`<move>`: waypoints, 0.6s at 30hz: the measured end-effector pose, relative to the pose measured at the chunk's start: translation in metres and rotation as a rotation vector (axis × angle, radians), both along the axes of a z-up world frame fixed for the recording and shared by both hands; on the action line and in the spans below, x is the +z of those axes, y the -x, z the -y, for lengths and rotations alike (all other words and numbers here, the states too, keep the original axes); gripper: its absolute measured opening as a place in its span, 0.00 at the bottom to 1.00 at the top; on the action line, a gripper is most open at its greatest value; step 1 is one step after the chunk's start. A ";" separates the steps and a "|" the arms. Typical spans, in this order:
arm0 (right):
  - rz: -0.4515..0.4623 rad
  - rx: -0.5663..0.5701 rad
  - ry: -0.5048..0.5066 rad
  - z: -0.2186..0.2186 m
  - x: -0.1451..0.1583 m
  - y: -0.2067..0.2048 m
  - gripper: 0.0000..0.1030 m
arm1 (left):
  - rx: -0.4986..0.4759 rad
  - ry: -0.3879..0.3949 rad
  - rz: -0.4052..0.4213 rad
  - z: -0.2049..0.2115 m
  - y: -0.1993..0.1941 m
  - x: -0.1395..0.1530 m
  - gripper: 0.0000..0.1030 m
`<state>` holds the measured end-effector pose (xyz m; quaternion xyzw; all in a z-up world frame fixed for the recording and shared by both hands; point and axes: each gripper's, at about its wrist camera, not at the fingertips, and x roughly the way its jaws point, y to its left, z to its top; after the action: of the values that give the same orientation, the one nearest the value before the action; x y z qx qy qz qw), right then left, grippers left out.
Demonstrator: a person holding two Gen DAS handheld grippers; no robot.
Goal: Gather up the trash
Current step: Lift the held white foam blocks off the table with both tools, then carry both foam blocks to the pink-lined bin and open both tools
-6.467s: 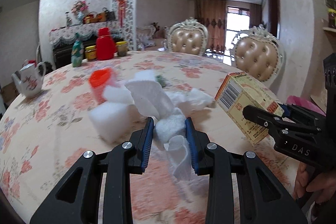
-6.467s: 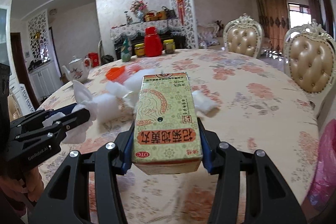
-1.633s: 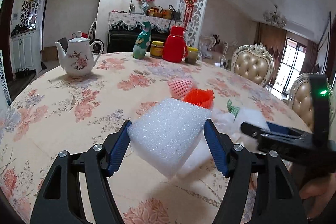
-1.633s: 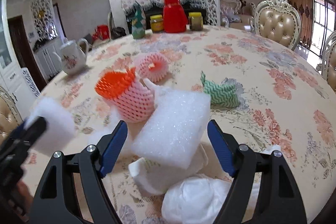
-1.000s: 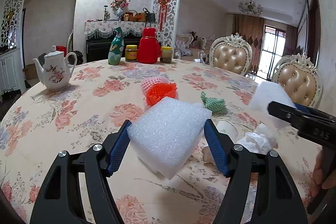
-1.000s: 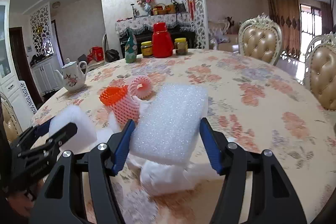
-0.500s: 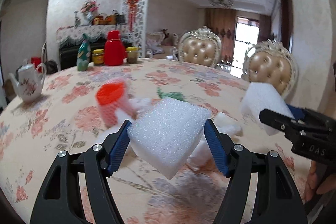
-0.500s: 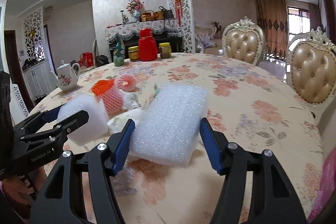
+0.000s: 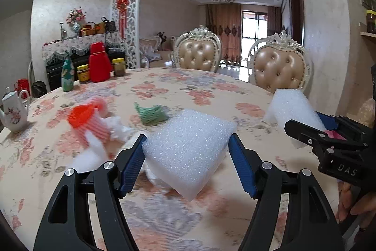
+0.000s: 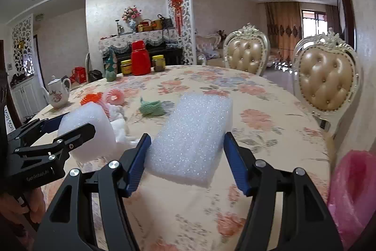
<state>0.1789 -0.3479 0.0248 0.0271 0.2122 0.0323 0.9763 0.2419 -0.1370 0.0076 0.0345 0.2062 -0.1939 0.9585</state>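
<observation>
while both tilt slightly downward over the table (image 9: 235, 86), each gripper clamped on its own foam block; left gripper (image 9: 185, 157), right gripper (image 10: 185, 152)

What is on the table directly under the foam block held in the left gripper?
Below the foam block in the left gripper, white crumpled scraps show at its lower left edge on the floral tablecloth. Whatever lies directly beneath the block is covered.

Black grippers (image 9: 186, 164), blue-padded jaws
</observation>
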 end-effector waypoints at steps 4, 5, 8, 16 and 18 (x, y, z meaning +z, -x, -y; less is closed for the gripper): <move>0.005 -0.034 0.000 0.018 -0.003 0.012 0.60 | -0.038 0.000 -0.010 0.020 0.000 0.000 0.64; 0.004 -0.041 -0.002 0.021 -0.004 0.014 0.60 | -0.053 -0.001 -0.012 0.028 0.001 -0.001 0.64; 0.004 -0.072 -0.014 0.037 -0.007 0.021 0.60 | -0.082 -0.012 -0.010 0.044 0.001 -0.003 0.64; 0.006 -0.155 -0.026 0.080 -0.014 0.043 0.60 | -0.167 -0.001 -0.024 0.086 0.000 -0.008 0.64; 0.012 -0.173 -0.026 0.088 -0.014 0.049 0.60 | -0.193 0.005 -0.028 0.098 0.000 -0.008 0.64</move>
<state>0.1304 -0.4360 0.0106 0.0578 0.2026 -0.0491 0.9763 0.2417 -0.2348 -0.0007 0.0491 0.2150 -0.2863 0.9324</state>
